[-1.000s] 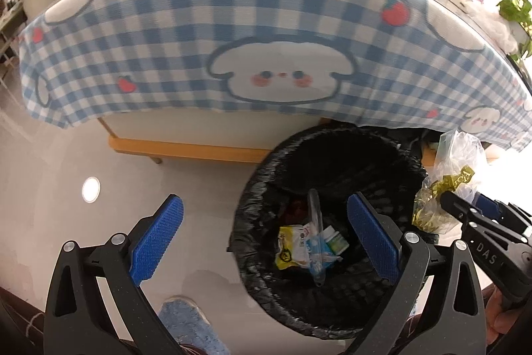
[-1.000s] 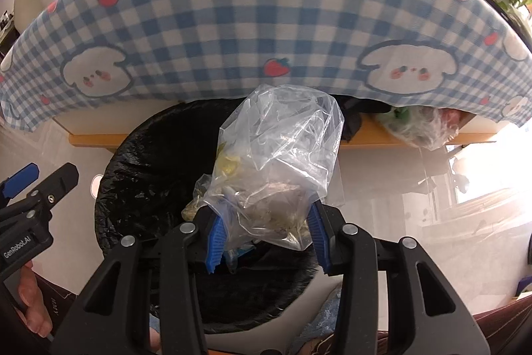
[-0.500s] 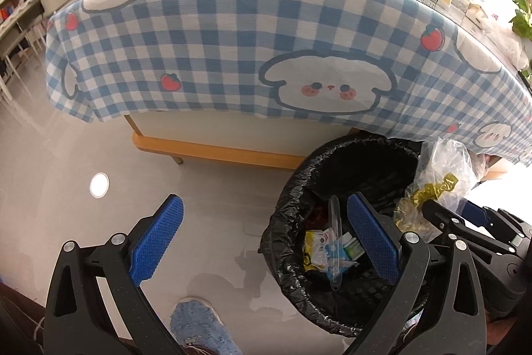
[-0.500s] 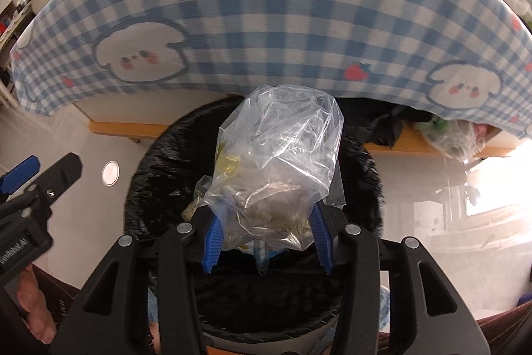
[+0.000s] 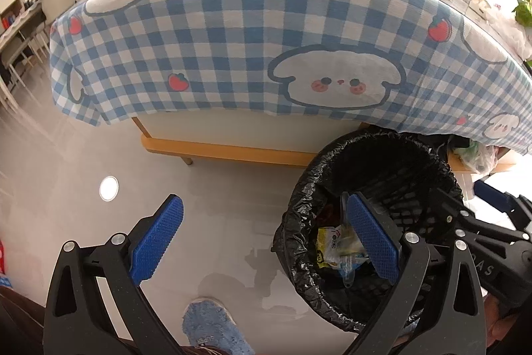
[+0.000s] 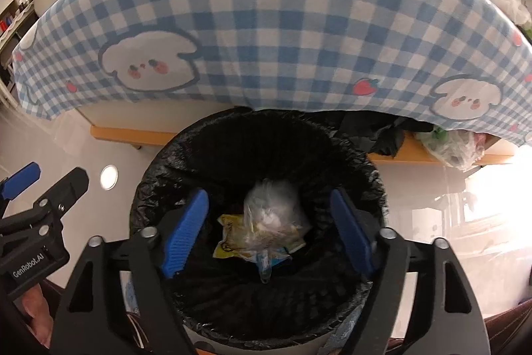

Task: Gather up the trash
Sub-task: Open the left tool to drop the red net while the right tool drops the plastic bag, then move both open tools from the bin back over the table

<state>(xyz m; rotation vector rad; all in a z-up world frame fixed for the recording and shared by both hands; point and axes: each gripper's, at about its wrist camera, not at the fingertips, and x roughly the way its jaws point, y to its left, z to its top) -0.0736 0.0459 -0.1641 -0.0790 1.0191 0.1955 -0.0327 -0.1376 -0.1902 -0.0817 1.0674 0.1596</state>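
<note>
The clear crumpled plastic trash bag (image 6: pixel 271 208) lies in the black-lined round bin (image 6: pixel 349 155), dropped at twelve o'clock of the right claw (image 6: pixel 271 230), whose jaws have just been opening and stand released. The left claw (image 5: pixel 262 242) gapes empty; litter remains on the checked-cloth counter (image 5: pixel 232 32).

clear bag (image 6: pixel 271 208) in bin (image 6: pixel 332 155) — jaws just opened

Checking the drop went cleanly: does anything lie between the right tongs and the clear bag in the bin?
Nothing. In the right wrist view the right tongs, just opened, stand above the clear bag, which lies on wrappers inside the black-lined bin.
</note>
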